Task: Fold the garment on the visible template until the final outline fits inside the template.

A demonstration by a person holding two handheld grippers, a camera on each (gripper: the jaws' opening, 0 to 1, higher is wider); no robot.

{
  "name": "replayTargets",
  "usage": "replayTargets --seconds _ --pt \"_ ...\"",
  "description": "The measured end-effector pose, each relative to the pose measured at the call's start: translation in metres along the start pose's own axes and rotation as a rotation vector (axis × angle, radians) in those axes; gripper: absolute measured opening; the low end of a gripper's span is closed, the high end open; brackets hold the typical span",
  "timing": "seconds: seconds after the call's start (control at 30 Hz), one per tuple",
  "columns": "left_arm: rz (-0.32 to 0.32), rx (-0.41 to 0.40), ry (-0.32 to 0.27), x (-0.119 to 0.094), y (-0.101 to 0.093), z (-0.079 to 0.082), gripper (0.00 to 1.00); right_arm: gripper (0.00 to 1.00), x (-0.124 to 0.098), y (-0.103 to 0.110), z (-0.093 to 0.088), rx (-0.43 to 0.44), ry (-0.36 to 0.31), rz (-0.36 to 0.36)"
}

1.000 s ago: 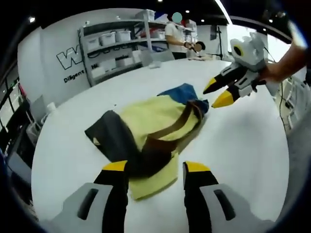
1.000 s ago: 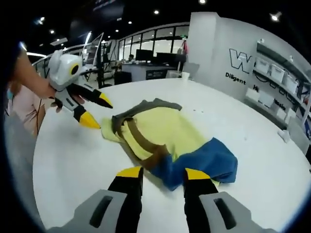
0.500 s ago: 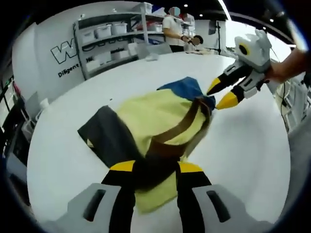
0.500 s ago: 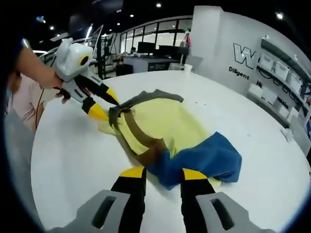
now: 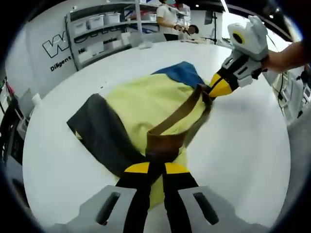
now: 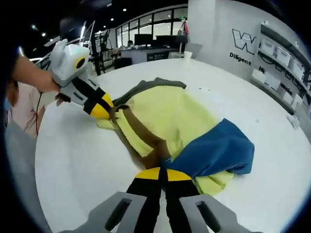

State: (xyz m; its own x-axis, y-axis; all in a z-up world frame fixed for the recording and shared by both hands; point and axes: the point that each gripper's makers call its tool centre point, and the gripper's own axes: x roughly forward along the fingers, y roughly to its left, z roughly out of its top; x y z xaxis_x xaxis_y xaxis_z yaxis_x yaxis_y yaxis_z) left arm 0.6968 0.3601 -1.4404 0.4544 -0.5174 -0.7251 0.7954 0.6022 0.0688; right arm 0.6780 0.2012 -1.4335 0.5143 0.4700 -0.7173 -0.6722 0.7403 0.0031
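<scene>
I have both grippers pinched onto the garment [image 5: 146, 102] at opposite ends of its brown band [image 5: 177, 116], and my reading is that holding the two ends at once lets me lift and carry one edge over as a single straight fold line instead of dragging a loose corner. In the left gripper view, the left gripper [image 5: 151, 168] sits at the bottom centre with its yellow tips closed together on the near end of the band, while the right gripper [image 5: 219, 87] comes in from the upper right, clamped on the far end where the band meets the blue part. The right gripper view shows the same hold from the other side: the right gripper [image 6: 163, 174] at the bottom centre, jaws drawn tight on the cloth where brown meets blue, and the left gripper [image 6: 99, 108] in the upper left, biting the band's other end. The garment lies in the middle of the round white table [image 5: 243, 145], rumpled and not yet a neat shape. It is mostly pale yellow, with a dark grey sleeve [image 5: 97, 133] spread toward the lower left of the left gripper view and a blue section [image 6: 218, 150] bunched at centre right in the right gripper view. I cannot make out any template outline on the tabletop.
</scene>
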Motion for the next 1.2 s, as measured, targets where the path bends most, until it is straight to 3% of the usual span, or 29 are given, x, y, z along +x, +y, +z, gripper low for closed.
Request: replayTargets --seconds 0.17,0.27,0.73,0.83,1.2 --pt "-0.037 -0.09 0.012 -0.003 -0.007 -0.002 0.04 0.0 -0.005 0.011 -0.015 -0.02 0.039 0.03" --pt "-0.065 -0.038 0.029 -0.007 -0.017 -0.007 0.04 0.0 -0.009 0.014 -0.021 -0.012 0.052 0.038" --pt "-0.094 -0.009 0.058 -0.023 -0.046 -0.021 0.04 0.0 -0.037 0.045 -0.033 0.024 0.094 0.103" --pt "-0.104 0.055 0.071 -0.03 -0.056 -0.026 0.04 0.0 -0.043 0.05 -0.037 0.036 0.093 0.109" --pt "-0.137 0.096 0.092 -0.054 -0.089 -0.044 0.04 0.0 -0.067 0.084 -0.052 0.033 0.105 0.166"
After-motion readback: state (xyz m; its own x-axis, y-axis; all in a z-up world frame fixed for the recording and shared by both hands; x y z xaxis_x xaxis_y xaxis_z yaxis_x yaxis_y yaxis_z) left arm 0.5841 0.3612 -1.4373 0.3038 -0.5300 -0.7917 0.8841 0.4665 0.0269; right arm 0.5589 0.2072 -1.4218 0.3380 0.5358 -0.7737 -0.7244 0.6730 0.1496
